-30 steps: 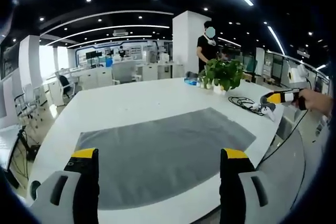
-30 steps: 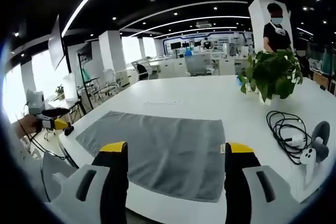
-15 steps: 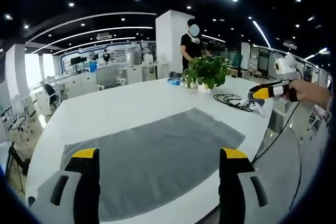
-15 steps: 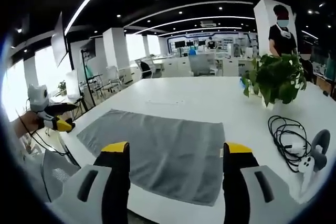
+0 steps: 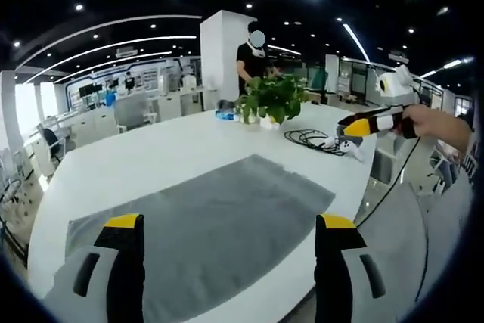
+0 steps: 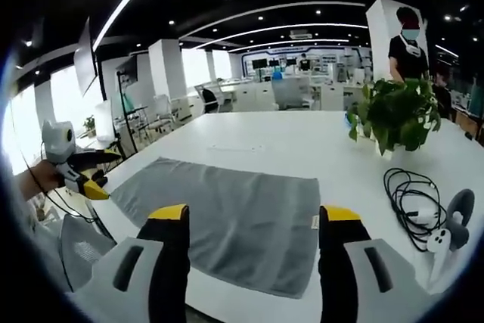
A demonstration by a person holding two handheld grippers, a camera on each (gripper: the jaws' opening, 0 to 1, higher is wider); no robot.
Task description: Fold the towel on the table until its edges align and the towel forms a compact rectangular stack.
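A grey towel (image 5: 204,225) lies flat and unfolded on the white table (image 5: 151,160); in the right gripper view the towel (image 6: 227,209) spreads the same way on the table (image 6: 302,141). My left gripper (image 5: 231,225) hovers open above the towel's near edge, nothing between its yellow-tipped jaws. My right gripper (image 6: 253,217) is open too, held over the near edge. The right gripper (image 5: 363,125) also appears at the right of the left gripper view, held in a hand. The left gripper (image 6: 87,179) shows at the left of the right gripper view.
A potted green plant (image 5: 271,100) stands at the table's far side, also plant (image 6: 393,115). A coiled black cable (image 6: 408,194) with a white controller (image 6: 442,236) lies right of the towel. A person (image 6: 404,39) stands behind the plant. Office desks and chairs fill the background.
The left gripper view has swung, shifting the plant and towel leftward in frame. The right gripper view is nearly unchanged. The towel stays flat on the table.
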